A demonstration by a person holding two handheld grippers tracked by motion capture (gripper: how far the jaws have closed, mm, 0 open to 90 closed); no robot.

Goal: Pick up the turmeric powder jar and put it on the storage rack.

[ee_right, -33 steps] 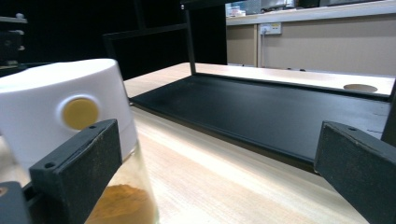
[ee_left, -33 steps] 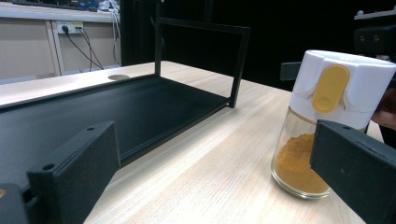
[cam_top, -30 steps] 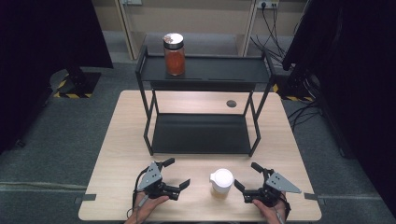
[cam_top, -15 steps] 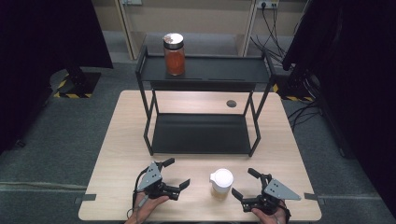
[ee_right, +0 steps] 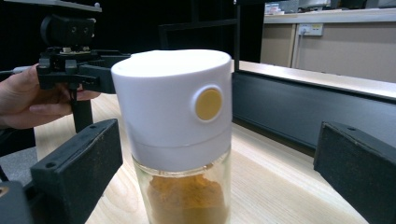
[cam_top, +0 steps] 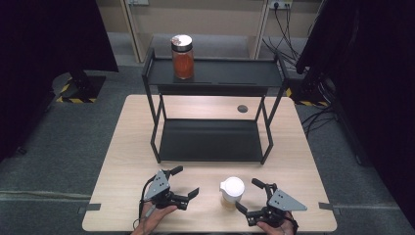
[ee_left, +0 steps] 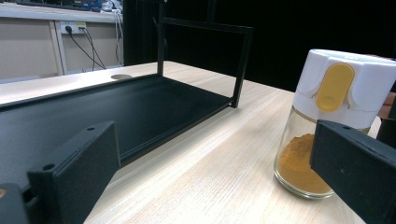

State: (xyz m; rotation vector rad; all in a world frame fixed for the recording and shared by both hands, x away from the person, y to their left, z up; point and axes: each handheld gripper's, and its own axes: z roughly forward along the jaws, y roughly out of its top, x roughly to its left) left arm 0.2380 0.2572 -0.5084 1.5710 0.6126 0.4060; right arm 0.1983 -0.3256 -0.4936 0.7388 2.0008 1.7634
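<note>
The right claw (ee_right: 215, 177) stands apart around the spice jar (ee_right: 180, 135); the high view shows the left claw (cam_top: 183, 183), apart, beside it.

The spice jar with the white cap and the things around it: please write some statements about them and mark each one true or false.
1. The spice jar stands upright on the table, in front of the black shelf rack. True.
2. The right gripper is shut on the spice jar. False: its jaws are open, with the jar between them and apart from both.
3. The spice jar holds orange-yellow powder. True.
4. The jar with the reddish content stands on the lower shelf. False: it stands on the top shelf, near the left end.
5. The left gripper holds a lid. False: it is open and holds nothing.
</note>
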